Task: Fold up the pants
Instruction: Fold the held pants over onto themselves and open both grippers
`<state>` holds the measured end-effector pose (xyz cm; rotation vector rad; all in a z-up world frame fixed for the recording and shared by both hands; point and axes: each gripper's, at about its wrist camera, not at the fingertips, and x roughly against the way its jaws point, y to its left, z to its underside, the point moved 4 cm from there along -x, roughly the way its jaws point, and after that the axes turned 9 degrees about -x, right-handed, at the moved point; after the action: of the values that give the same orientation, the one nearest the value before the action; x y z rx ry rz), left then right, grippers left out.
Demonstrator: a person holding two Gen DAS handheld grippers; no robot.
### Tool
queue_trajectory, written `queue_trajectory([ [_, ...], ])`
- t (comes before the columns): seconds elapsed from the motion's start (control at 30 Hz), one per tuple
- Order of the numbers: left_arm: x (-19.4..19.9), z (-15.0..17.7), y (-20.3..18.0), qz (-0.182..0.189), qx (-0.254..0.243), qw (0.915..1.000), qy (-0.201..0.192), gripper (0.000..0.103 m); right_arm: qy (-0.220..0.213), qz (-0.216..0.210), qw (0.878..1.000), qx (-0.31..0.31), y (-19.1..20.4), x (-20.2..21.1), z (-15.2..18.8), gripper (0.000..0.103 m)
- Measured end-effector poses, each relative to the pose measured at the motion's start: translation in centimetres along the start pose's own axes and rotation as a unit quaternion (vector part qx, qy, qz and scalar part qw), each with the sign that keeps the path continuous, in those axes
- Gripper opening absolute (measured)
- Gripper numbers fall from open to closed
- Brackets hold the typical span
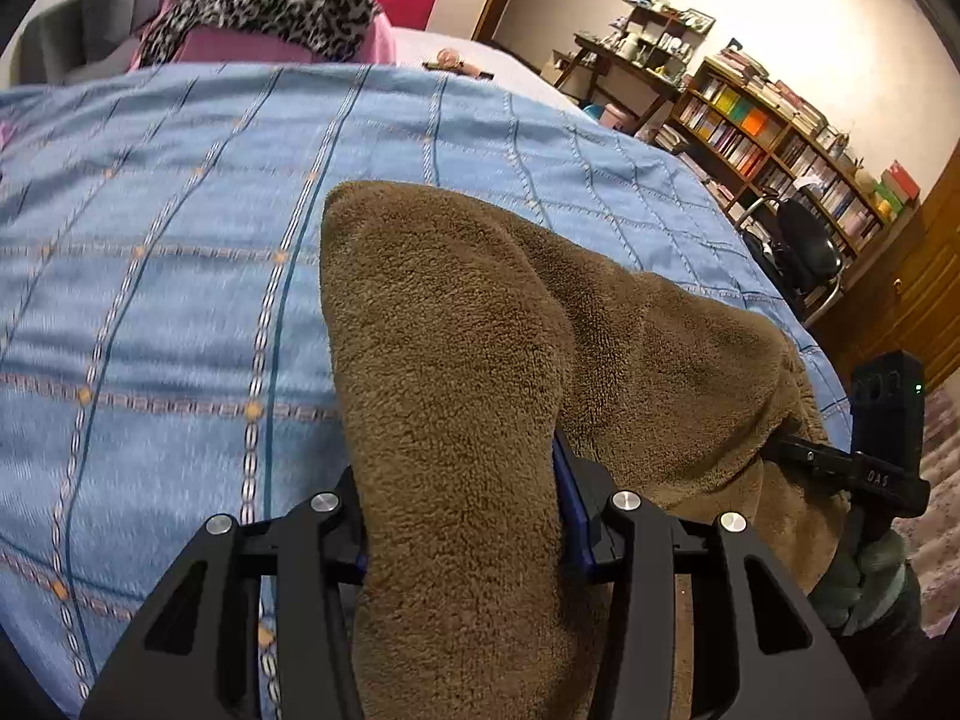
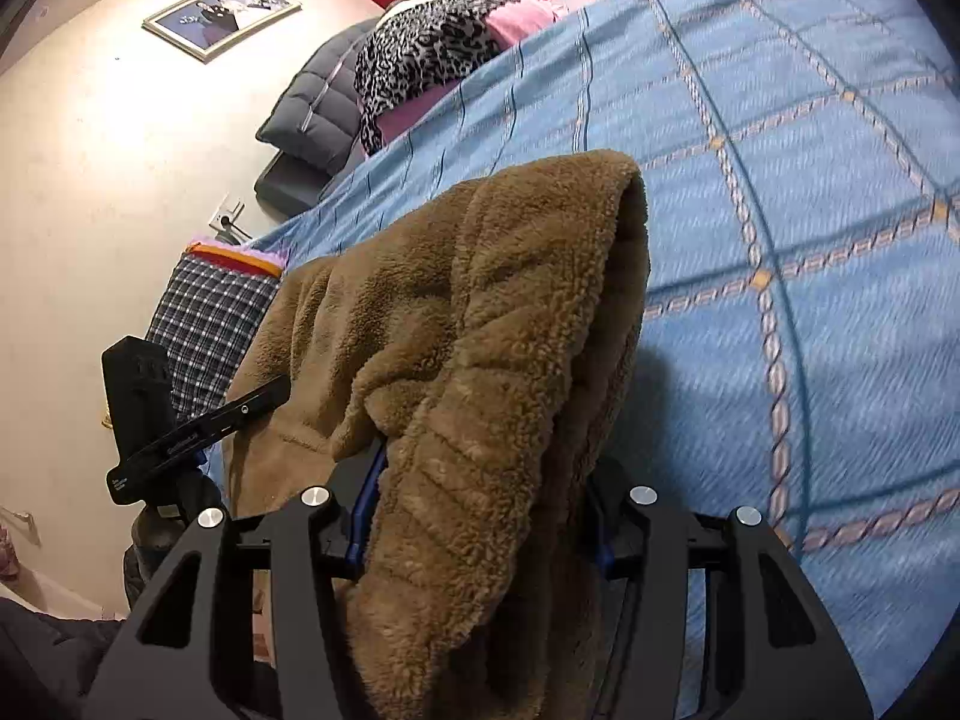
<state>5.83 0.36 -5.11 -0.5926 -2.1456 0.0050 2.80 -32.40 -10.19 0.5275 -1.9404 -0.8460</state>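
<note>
The brown fleece pants (image 1: 468, 360) hang between my two grippers above the blue checked bedspread (image 1: 150, 240). My left gripper (image 1: 462, 516) is shut on one thick fold of the pants, which drapes over its fingers and hides the tips. My right gripper (image 2: 480, 516) is shut on another fold of the pants (image 2: 480, 312), its tips also buried in fleece. The right gripper shows at the right edge of the left wrist view (image 1: 864, 468); the left gripper shows at the left of the right wrist view (image 2: 180, 420).
The bedspread (image 2: 810, 210) covers the bed. At its head lie a leopard-print cloth (image 1: 264, 0), pink bedding and a grey quilted cushion (image 2: 318, 102). A plaid cloth (image 2: 210, 312) hangs at the bed's side. A bookshelf (image 1: 780, 132) and a black chair (image 1: 804, 240) stand beyond the bed.
</note>
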Motion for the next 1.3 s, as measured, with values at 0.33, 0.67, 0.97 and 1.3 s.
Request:
queue_trajectory([
  [0.33,-3.0,-4.6,-1.7,-0.011,-0.028,0.9995,-0.007,0.046,-0.032,0.01,0.999,-0.003,-1.0,0.5,-4.2,0.053],
  [0.67,-8.5,-10.5,-2.2,-0.003,-0.046,0.9989,-0.001,0.046,-0.056,0.032,0.998,-0.012,-3.5,-0.1,-11.0,0.053],
  [0.97,-14.6,-17.4,-1.9,0.029,-0.041,0.9987,-0.011,0.046,-0.088,0.053,0.995,-0.019,-5.9,-1.4,-19.0,0.053],
  [1.3,-21.6,-20.4,-1.0,0.065,-0.019,0.9977,0.004,0.047,-0.089,0.086,0.992,-0.033,-10.1,-4.1,-24.2,0.053],
])
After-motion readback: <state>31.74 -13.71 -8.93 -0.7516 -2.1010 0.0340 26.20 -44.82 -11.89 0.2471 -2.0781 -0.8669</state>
